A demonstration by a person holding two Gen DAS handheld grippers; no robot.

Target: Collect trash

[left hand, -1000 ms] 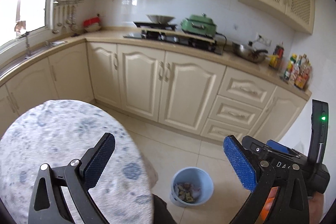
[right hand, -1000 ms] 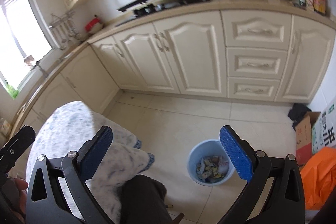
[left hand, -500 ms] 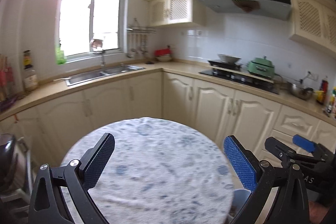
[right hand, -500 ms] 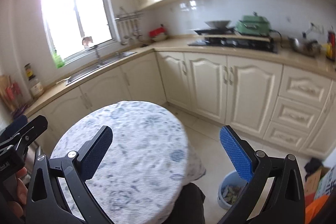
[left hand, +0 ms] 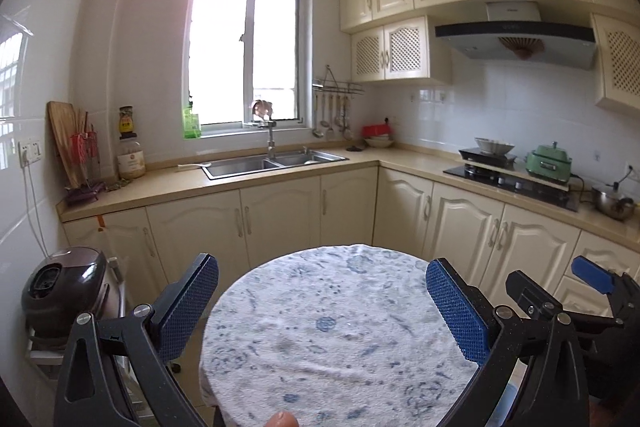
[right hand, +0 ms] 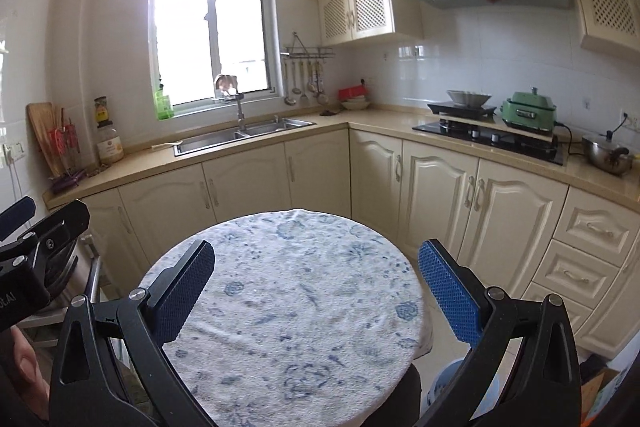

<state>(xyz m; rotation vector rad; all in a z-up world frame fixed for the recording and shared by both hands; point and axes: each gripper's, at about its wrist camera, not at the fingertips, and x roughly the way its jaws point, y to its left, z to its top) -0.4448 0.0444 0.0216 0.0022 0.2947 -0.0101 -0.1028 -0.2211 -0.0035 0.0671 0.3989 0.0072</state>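
Both tools spread, empty: left tool (left hand: 322, 311), right tool (right hand: 316, 289) above round cloth-covered worktop (right hand: 288, 291); no trash visible on it. Blue bin (right hand: 444, 385) on floor, lower right, mostly hidden. Judgement: search step; next, locate trash

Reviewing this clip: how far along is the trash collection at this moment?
It looks finished or nearly so. Done: the round table shows only its patterned cloth, with no trash visible on it. In hand: nothing; the left gripper and right gripper are both open and empty above the table. Left: nothing evident; the blue bin is mostly hidden, so its contents cannot be checked.
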